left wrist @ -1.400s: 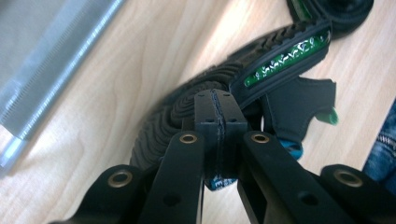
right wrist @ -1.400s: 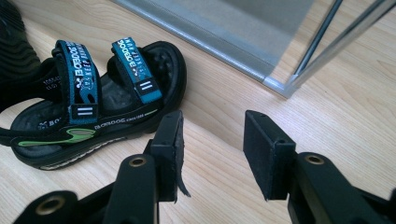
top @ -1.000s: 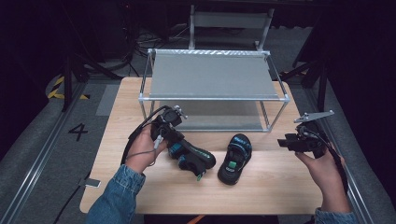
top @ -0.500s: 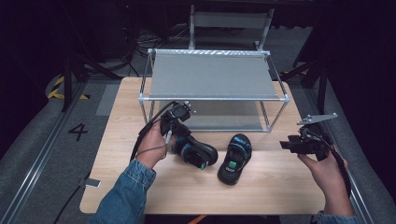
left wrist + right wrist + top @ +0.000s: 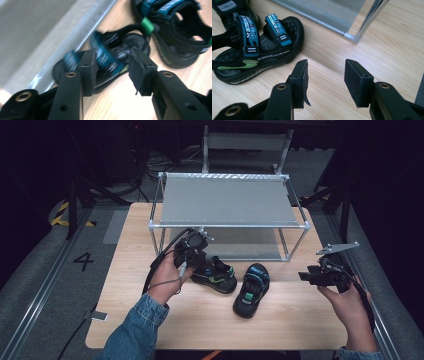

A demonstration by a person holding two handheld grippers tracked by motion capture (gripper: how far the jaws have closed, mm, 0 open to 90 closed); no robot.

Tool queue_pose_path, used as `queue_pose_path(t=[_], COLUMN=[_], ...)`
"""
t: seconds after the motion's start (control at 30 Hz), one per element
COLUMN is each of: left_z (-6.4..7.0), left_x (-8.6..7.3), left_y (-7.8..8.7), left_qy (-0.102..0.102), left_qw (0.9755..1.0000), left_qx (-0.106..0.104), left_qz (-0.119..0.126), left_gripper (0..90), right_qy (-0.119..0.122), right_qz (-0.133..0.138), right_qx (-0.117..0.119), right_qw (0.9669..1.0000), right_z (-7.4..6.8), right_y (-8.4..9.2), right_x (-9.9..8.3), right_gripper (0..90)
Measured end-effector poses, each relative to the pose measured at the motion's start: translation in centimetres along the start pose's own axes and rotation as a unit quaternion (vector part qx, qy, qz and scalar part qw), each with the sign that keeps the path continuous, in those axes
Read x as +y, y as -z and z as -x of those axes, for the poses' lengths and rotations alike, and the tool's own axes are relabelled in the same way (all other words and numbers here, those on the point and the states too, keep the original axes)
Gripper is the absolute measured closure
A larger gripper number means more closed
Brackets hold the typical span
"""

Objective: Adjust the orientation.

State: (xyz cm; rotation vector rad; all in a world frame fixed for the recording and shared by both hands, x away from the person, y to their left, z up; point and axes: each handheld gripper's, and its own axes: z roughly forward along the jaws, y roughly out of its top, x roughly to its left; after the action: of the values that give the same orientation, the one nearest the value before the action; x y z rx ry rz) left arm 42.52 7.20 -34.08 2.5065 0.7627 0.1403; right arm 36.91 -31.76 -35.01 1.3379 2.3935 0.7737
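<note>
Two black sandals with blue straps lie on the wooden table. My left gripper is shut on the blue strap of the left sandal, which rests against the front rail of the metal rack. The other sandal lies just right of it, toe toward the rack. At the table's right edge my right gripper is held open over bare wood, a little way from that sandal.
The two-level rack has grey shelves and thin metal posts; its low rail and corner post stand close to both sandals. A grey chair stands behind the table. A dark floor with rails surrounds it.
My left gripper has dragged its sandal to the right and away from me, up to the rack's front rail. The right gripper has shifted only slightly.
</note>
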Motion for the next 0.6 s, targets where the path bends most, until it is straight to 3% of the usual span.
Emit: queue_pose_path(t=[0.13, 0.27, 0.33, 0.47, 0.53, 0.6], left_z=[1.3, 1.7, 2.0, 2.4, 2.6, 2.7], left_x=[1.0, 1.7, 2.5, 3.3, 3.4, 3.5], left_y=[-1.5, -2.9, -4.5, -5.9, -6.3, -6.4], left_qy=[-0.015, -0.017, -0.016, -0.020, -0.016, -0.024], left_qw=[0.9998, 0.9997, 0.9994, 0.9992, 0.9991, 0.9985], left_qx=[-0.012, -0.019, -0.030, -0.031, -0.034, -0.044], left_qz=[0.001, -0.005, -0.009, -0.016, -0.020, -0.022], left_gripper=[52.6, 51.8, 52.0, 52.8, 55.9, 73.2], right_qy=[0.001, -0.001, -0.010, -0.016, -0.015, -0.018], right_qz=[-0.003, -0.005, -0.007, -0.006, -0.007, -0.010], right_qx=[0.000, -0.002, -0.006, -0.010, -0.010, -0.009], right_qw=[1.0000, 1.0000, 0.9999, 0.9998, 0.9998, 0.9998], right_z=[0.1, 0.1, 0.3, 0.5, 0.6, 0.5], right_y=[0.0, 0.0, 0.2, 0.5, 0.5, 0.5], right_x=[-0.2, -0.5, -1.1, -1.6, -1.7, -1.7], right_gripper=[54.2, 54.2, 54.1, 54.0, 53.9, 53.7])
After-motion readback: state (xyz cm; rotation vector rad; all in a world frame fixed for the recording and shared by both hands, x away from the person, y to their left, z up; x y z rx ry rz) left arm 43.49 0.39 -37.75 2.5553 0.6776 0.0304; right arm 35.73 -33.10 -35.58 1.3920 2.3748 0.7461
